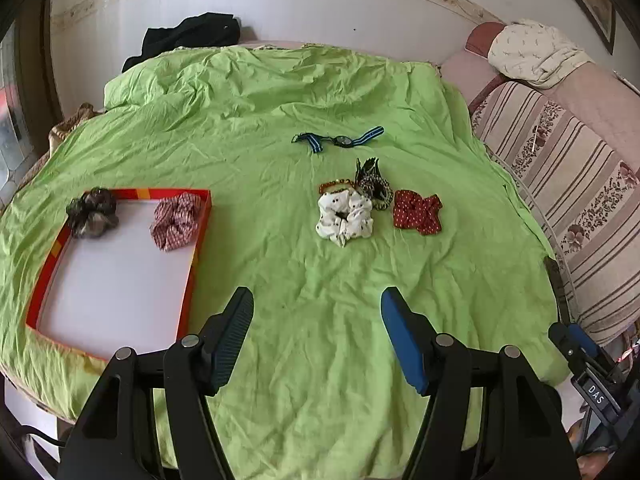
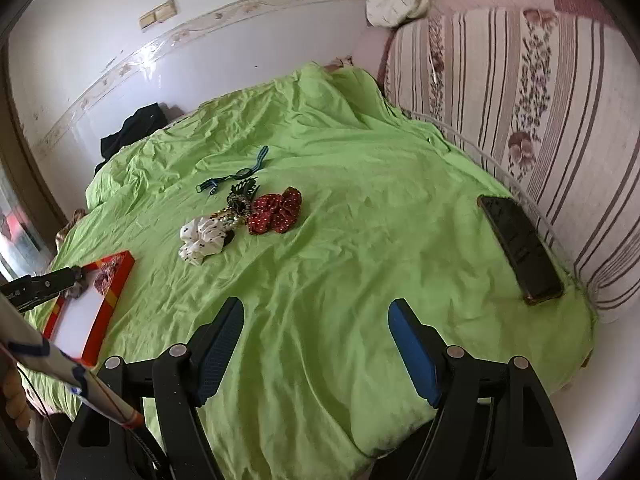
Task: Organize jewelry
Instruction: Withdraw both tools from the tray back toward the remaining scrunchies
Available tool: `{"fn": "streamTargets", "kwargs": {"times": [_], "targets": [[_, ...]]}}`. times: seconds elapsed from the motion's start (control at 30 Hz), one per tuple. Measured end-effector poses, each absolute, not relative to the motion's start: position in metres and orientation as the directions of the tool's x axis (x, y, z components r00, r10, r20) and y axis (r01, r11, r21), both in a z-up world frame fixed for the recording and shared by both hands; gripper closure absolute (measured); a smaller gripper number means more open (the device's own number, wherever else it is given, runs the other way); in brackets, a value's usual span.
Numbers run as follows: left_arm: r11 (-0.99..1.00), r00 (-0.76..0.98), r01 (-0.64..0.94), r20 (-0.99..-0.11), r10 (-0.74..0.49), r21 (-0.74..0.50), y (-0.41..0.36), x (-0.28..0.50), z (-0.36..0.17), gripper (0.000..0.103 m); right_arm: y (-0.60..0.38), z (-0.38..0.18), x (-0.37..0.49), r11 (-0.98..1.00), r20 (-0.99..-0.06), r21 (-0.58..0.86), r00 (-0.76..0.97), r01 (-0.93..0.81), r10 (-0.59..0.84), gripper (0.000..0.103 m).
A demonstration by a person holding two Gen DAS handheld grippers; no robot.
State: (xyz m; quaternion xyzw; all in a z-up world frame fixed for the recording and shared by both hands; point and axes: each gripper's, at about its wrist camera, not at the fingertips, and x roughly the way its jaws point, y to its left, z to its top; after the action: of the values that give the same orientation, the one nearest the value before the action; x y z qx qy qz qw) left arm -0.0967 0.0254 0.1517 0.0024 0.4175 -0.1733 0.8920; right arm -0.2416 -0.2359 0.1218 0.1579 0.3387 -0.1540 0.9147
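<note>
My left gripper (image 1: 317, 300) is open and empty above the green sheet, short of the jewelry. A red-rimmed tray (image 1: 202, 236) to its left holds a dark scrunchie (image 1: 93, 218) and a pink checked scrunchie (image 1: 176, 220). Ahead lie a white scrunchie (image 1: 345, 218), a red dotted scrunchie (image 1: 418, 212), a beaded bracelet (image 1: 336, 186), a dark hair claw (image 1: 370, 178) and a blue-strapped watch (image 1: 340, 141). My right gripper (image 2: 316, 308) is open and empty, well short of the white scrunchie (image 2: 202, 236) and red scrunchie (image 2: 276, 208).
A black phone (image 2: 520, 248) lies on the sheet near the bed's right edge. Striped floral cushions (image 2: 520, 100) rise along that side. Black cloth (image 1: 188, 36) sits at the far edge by the wall. The green sheet (image 1: 320, 360) is wrinkled.
</note>
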Motion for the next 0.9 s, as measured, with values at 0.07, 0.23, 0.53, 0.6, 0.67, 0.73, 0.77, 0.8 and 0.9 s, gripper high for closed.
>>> {"fn": "streamTargets", "kwargs": {"times": [0.07,0.23,0.53,0.6,0.67,0.73,0.77,0.8,0.9], "targets": [[0.941,0.589,0.305,-0.746,-0.309,-0.149,0.028,-0.100,0.148,0.038,-0.231,0.125,-0.245,0.907,-0.667,0.173,0.723,0.383,-0.178,0.023],[0.945,0.547,0.274,-0.780,-0.305,-0.177,0.029,-0.097,0.127,0.038,-0.225,0.126,-0.252,0.916,-0.671,0.125,0.713,0.380,-0.204,0.020],[0.951,0.480,0.275,-0.837,-0.263,-0.141,0.018,-0.089,0.074,0.038,-0.233,0.095,-0.229,0.898,-0.732,0.171,0.663,0.405,-0.160,0.020],[0.953,0.453,0.261,-0.852,-0.263,-0.156,0.017,-0.080,0.056,0.038,-0.232,0.094,-0.226,0.903,-0.732,0.159,0.662,0.398,-0.163,0.020],[0.957,0.436,0.243,-0.864,-0.253,-0.157,0.017,-0.073,0.043,0.038,-0.233,0.092,-0.224,0.905,-0.737,0.148,0.655,0.398,-0.167,0.020],[0.962,0.434,0.224,-0.868,-0.242,-0.156,0.017,-0.066,0.034,0.038,-0.236,0.091,-0.221,0.909,-0.743,0.140,0.649,0.393,-0.165,0.020],[0.964,0.433,0.216,-0.870,-0.235,-0.153,0.016,-0.064,0.030,0.038,-0.239,0.091,-0.220,0.912,-0.743,0.132,0.647,0.389,-0.169,0.020],[0.966,0.432,0.208,-0.872,-0.230,-0.152,0.016,-0.062,0.025,0.038,-0.240,0.091,-0.219,0.913,-0.742,0.127,0.648,0.388,-0.172,0.020],[0.973,0.427,0.192,-0.881,-0.202,-0.130,0.013,-0.058,0.014,0.038,-0.248,0.086,-0.214,0.913,-0.744,0.129,0.647,0.387,-0.169,0.020]]}}
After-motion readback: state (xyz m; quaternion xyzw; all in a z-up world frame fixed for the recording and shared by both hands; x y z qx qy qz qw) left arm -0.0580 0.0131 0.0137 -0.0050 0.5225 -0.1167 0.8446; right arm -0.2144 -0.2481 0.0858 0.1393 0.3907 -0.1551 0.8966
